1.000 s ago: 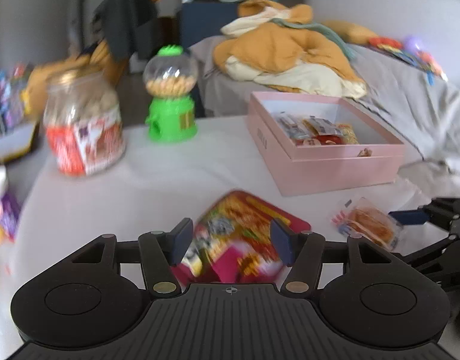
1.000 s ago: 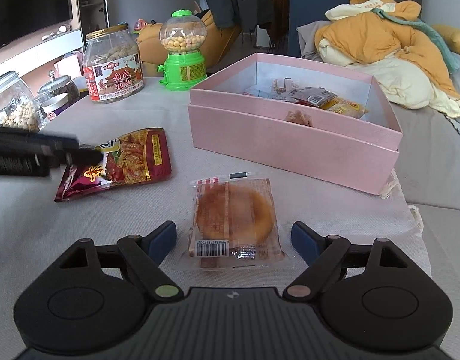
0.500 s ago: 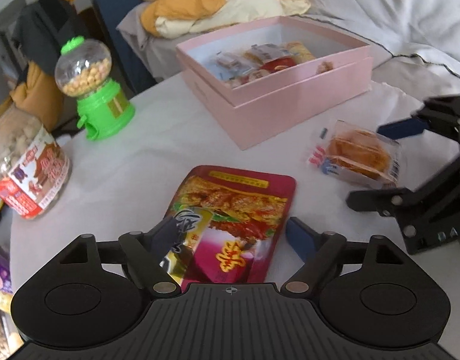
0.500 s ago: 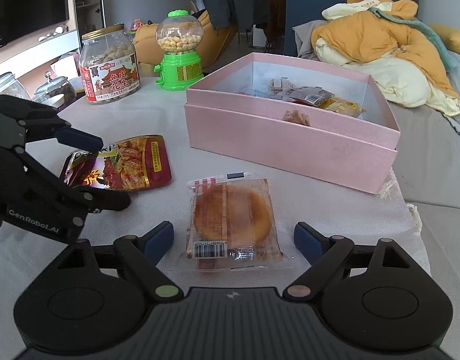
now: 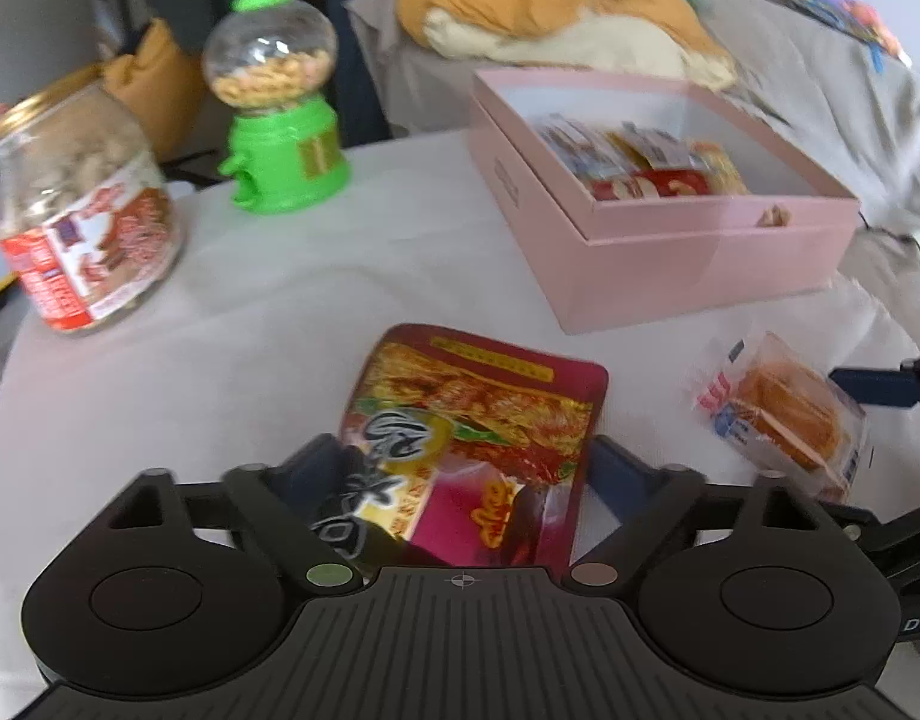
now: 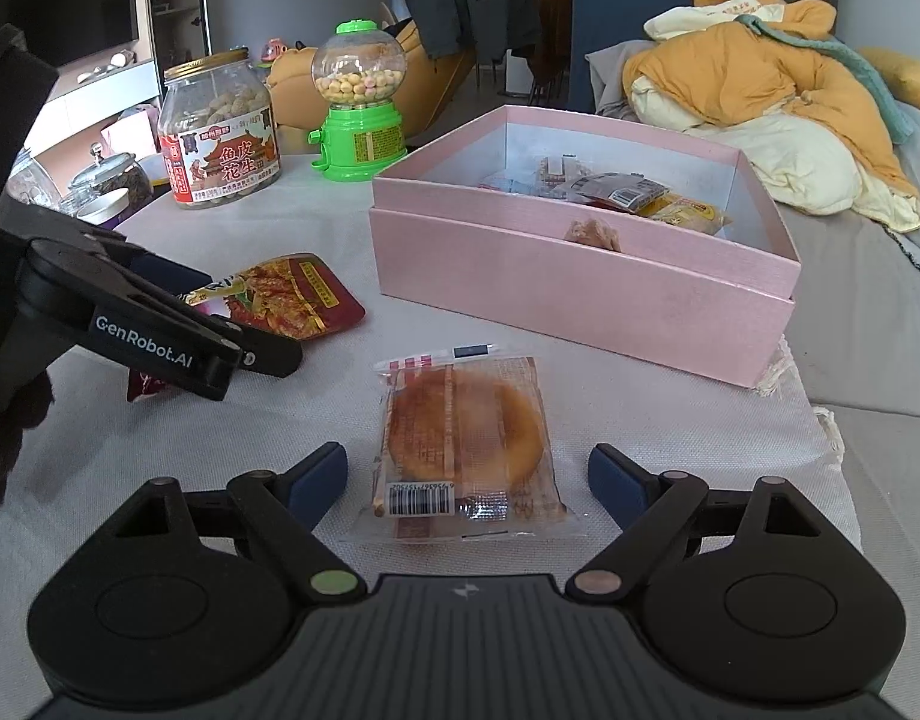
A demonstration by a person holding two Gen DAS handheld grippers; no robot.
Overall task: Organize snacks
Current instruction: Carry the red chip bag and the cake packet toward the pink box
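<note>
At lower centre of each view, the left tongs (image 5: 463,468) gape around the red snack pouch (image 5: 478,426) on the table (image 5: 291,312), while the right tongs (image 6: 467,477) gape around the wrapped cake (image 6: 466,438), gripping nothing, near the pink box (image 6: 586,294).

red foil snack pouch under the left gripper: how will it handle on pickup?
The red foil pouch lies flat and thin, so likely light and floppy, sagging beyond the left hand-held gripper. Its glossy film looks slippery. Contents may crush if squeezed hard.
</note>
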